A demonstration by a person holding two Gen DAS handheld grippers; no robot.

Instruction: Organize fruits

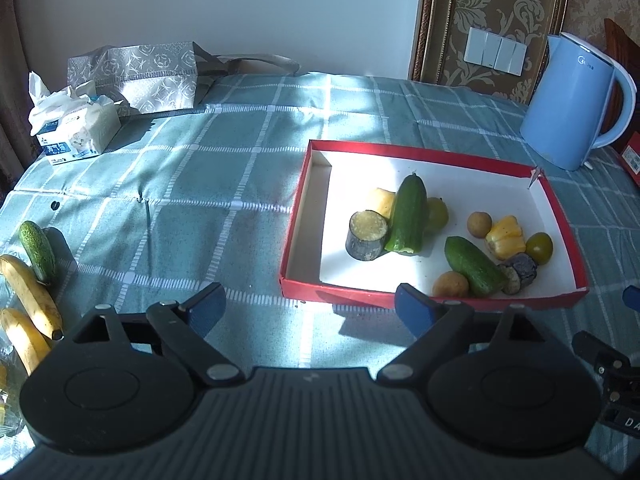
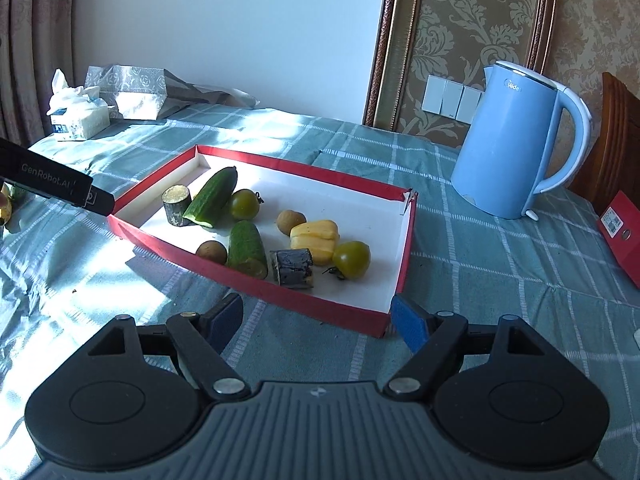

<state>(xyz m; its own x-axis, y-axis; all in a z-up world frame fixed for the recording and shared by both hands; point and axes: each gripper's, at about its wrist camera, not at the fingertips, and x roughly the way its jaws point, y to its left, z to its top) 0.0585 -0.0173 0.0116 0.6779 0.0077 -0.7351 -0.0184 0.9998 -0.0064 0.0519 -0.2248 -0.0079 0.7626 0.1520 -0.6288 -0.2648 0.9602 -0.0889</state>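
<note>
- Both your grippers are released right now: the left gripper [image 1: 310,312] has nothing between its blue pads, and the right gripper [image 2: 316,320] is spread wide and empty too, low in its frame just short of the red tray [image 2: 256,286].
- Most of the produce already sits in that tray, right of centre in the left view; a small cucumber [image 1: 38,251] and two bananas [image 1: 30,296] wait on the cloth at the far left edge.
- Watch the crowding: drop another piece onto the leaning cucumber [image 1: 407,214] and it could roll or knock the round fruit about.
- Careful near the tray's low wall, a finger could catch it and drag the whole tray.
- Readable writing: "GenRobot.AI" on the black bar at the left of the right view, and a partly legible brand, seemingly "Midea", on the blue kettle [image 2: 510,140].
</note>
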